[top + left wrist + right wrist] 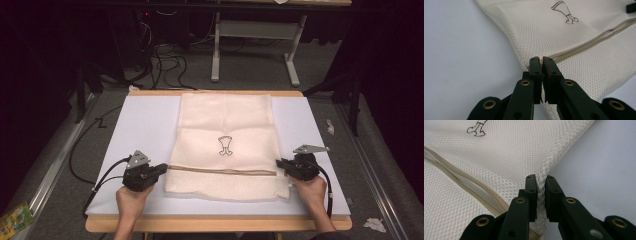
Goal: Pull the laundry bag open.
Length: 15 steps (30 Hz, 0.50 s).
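Note:
A cream mesh bag (225, 120) lies flat on the white board (140, 125), with a small dark printed emblem (225, 145) at its middle and a tan zipper (220, 171) running across its near part. My left gripper (165, 169) is at the bag's left edge. In the left gripper view this gripper (541, 60) is shut on the mesh bag (579, 45), right where the zipper (594, 41) ends. My right gripper (278, 163) is at the bag's right edge. Its jaws (541, 178) stand a little apart with a raised ridge of the mesh bag (499, 157) pinched between them, close to the zipper (461, 182).
The white board rests on a wooden table (215, 223). Both hands come in at its near edge. Cables (100, 180) trail off the left side. Beyond the table stand a white frame (255, 30) and loose floor cables (165, 65). Scraps lie on the grey floor (375, 225).

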Each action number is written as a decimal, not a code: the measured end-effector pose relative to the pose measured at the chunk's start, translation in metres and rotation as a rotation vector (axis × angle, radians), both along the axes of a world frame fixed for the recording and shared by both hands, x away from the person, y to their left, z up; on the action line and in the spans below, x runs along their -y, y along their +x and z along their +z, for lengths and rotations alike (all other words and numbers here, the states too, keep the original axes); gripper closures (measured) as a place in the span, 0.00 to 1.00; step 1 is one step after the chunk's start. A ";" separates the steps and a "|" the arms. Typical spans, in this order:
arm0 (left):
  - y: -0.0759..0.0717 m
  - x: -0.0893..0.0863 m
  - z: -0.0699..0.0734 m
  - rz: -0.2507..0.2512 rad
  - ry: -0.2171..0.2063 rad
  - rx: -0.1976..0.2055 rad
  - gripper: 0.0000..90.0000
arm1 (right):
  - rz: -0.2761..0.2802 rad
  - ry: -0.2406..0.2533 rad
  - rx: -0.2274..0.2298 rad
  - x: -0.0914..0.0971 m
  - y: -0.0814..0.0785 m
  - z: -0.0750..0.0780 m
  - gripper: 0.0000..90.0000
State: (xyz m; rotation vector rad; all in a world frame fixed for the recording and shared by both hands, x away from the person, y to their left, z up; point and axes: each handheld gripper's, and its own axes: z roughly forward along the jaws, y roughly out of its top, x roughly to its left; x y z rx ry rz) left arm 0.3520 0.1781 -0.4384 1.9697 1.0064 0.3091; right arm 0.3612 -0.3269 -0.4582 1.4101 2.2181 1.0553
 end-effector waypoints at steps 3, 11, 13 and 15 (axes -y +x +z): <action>0.001 0.001 -0.001 0.000 0.013 -0.004 0.95 | -0.004 -0.006 -0.008 0.000 0.001 -0.002 0.90; 0.002 0.006 -0.006 -0.010 0.018 -0.017 0.96 | -0.012 -0.016 -0.020 0.000 0.002 -0.003 0.85; 0.003 0.006 -0.007 -0.013 0.026 -0.020 0.95 | -0.019 -0.016 -0.018 0.000 0.001 -0.003 0.81; 0.003 0.007 -0.007 -0.013 0.022 -0.018 0.92 | -0.030 -0.015 -0.011 0.001 0.001 -0.002 0.74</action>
